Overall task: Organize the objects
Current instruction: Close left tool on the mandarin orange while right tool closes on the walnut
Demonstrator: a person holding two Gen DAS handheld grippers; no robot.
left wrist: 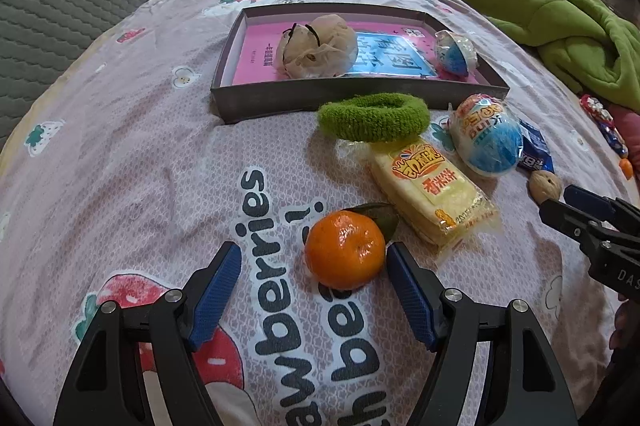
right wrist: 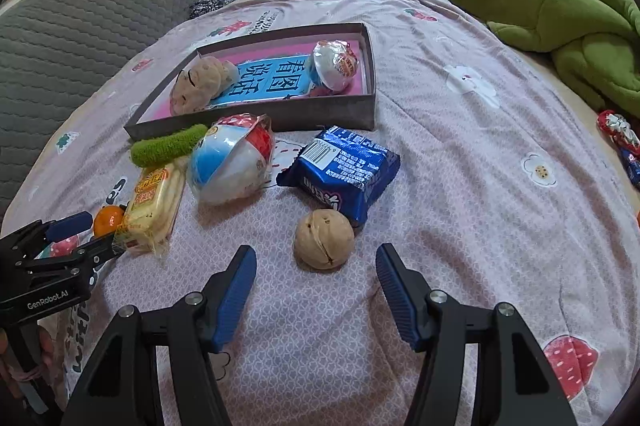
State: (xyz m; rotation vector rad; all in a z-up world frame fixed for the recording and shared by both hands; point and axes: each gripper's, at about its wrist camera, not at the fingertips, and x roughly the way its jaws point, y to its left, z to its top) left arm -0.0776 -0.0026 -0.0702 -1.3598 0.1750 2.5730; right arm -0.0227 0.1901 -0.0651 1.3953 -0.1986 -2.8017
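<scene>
— Where does everything stand?

— The grey box (left wrist: 356, 98) sits in the upper middle of my left view, already holding a beige pouch (left wrist: 318, 46) and one wrapped toy ball (left wrist: 456, 52). In front of it, lower in frame, lie the green hair band (left wrist: 374, 116), a second ball (left wrist: 488, 138), the rice cracker pack (left wrist: 432, 188), the blue snack packet (right wrist: 344, 168), then the tangerine (left wrist: 345, 249) and walnut (right wrist: 324, 240).

— And your tools?

— My left gripper (left wrist: 314, 272) is spread wide, empty, the tangerine touching its right pad. My right gripper (right wrist: 316, 272) is equally wide, empty, walnut just ahead.

— Next?

— I reckon I'm at the reach: ease forward, centre each piece, close gently.
</scene>
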